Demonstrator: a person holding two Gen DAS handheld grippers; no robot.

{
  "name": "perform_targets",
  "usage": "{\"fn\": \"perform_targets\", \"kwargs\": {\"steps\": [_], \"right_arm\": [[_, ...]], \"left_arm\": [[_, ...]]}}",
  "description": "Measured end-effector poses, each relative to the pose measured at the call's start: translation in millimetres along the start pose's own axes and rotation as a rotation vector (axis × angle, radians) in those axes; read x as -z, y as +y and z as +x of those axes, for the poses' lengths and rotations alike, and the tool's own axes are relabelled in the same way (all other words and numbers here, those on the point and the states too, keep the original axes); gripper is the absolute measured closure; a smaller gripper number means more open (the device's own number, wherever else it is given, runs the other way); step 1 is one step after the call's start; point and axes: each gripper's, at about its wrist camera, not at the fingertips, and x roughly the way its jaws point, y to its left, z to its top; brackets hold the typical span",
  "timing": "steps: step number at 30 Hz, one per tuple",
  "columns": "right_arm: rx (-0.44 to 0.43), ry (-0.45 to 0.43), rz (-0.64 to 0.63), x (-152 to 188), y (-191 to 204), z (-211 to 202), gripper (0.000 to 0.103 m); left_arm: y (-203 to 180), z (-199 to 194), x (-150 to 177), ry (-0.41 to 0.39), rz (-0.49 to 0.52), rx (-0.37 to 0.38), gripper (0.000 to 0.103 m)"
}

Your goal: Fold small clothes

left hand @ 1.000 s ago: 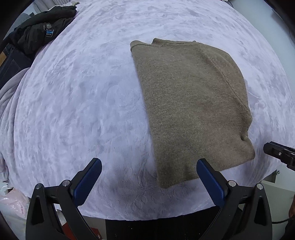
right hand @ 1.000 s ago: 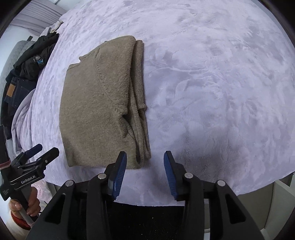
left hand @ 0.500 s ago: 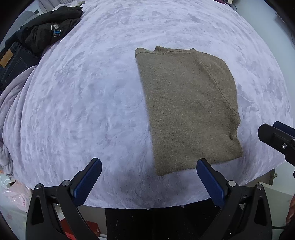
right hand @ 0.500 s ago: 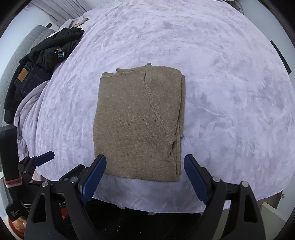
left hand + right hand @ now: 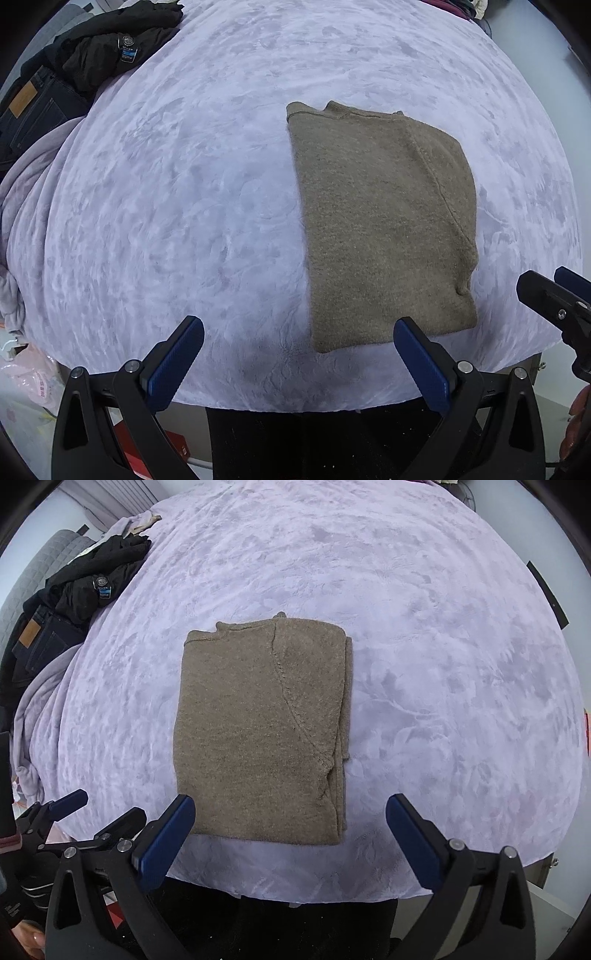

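No text is showing clearly enough to read. A small badge (image 5: 127, 46) is sitting on the black jacket (image 5: 110, 48), its letters too small; red print on the pink plastic bag (image 5: 37, 384) is appearing blurred; the jeans' tan patch (image 5: 21, 100) is looking blank.

black left gripper (image 5: 298, 354) and right gripper (image 5: 290, 830), blue ribbed pads, silver screws, perhaps white lettering.
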Motion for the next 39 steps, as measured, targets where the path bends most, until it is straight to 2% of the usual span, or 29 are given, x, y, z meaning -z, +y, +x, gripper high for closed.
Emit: {"fn": "perform_targets", "kwargs": {"steps": [9, 39], "right_arm": [[0.029, 0.047, 0.009, -5.0, 0.0, 6.0, 0.0], [0.054, 0.062, -0.007, -8.7, 3.7, 9.3, 0.0]], "left_arm": [[1.4, -1.5, -4.7, -0.003, 0.002, -0.006, 0.0], [1.6, -2.5, -8.6, -0.006, 0.01, -0.004, 0.0]]}}
